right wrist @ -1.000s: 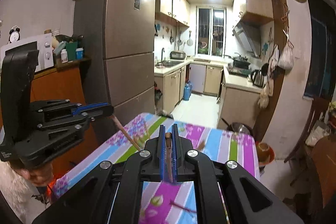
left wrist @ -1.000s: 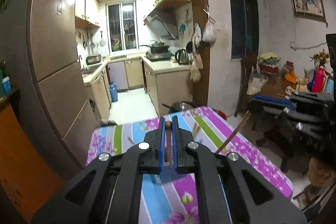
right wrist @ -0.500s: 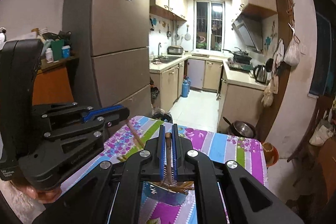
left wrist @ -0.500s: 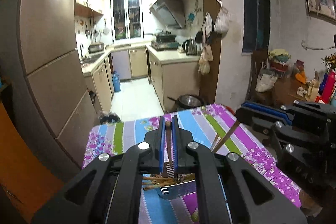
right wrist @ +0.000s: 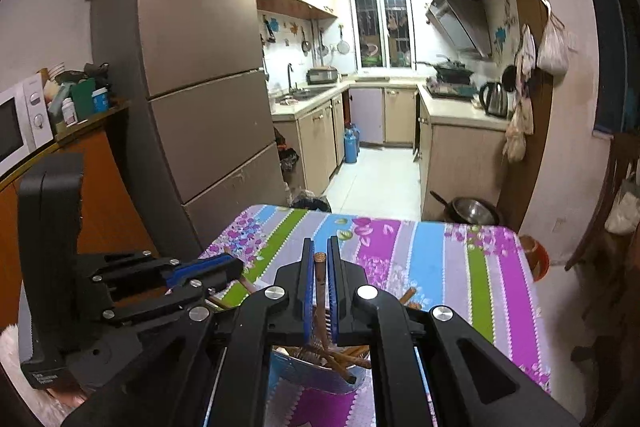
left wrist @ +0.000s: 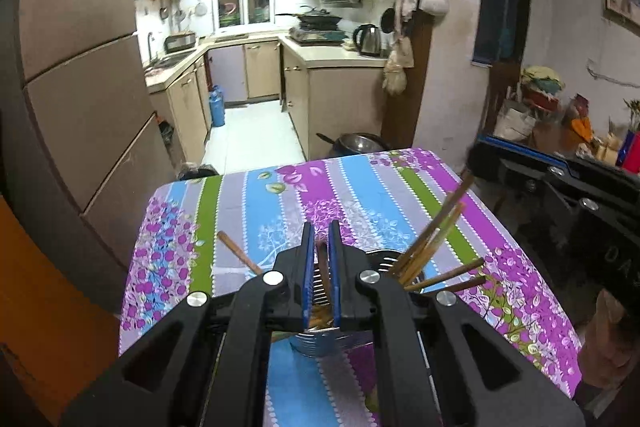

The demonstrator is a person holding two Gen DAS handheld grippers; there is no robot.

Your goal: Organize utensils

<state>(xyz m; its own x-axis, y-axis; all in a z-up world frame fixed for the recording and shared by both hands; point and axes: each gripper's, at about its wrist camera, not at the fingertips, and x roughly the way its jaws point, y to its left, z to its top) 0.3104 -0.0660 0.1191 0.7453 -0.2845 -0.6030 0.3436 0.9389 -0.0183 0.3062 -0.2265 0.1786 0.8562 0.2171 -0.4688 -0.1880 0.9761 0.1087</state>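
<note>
Each hand-held gripper, left (left wrist: 320, 251) and right (right wrist: 320, 267), is closed on a thin, stiff, light chopstick (left wrist: 322, 267), best held near its top end, with the metal holder (right wrist: 320, 375) at 6 o'clock.

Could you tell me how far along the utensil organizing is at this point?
Mostly done, it seems: several chopsticks already stand in the metal holder. In hand: the left gripper and right gripper each clamp one chopstick above it. Left: dropping both in. One stick's end shows behind the left gripper; whether it's loose is unclear.
</note>
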